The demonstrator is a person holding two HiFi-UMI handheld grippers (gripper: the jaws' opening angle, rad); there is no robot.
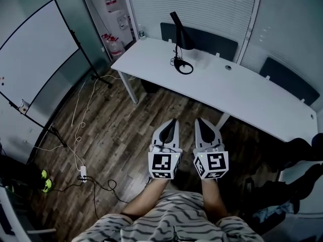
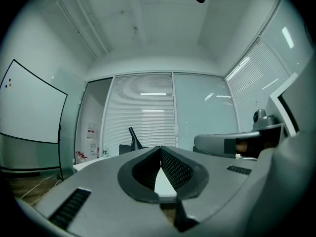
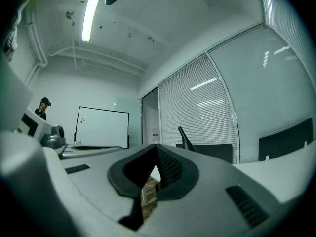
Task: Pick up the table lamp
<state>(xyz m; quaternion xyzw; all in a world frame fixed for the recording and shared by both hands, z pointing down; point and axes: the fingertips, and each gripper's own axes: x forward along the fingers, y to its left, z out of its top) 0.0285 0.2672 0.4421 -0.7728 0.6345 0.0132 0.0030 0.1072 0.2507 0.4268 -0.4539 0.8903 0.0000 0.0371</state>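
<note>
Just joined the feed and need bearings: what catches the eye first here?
A slim black table lamp stands near the far left end of the long white table. Well short of it, the left gripper and right gripper hang side by side above the wood floor, jaws together and empty.
</note>
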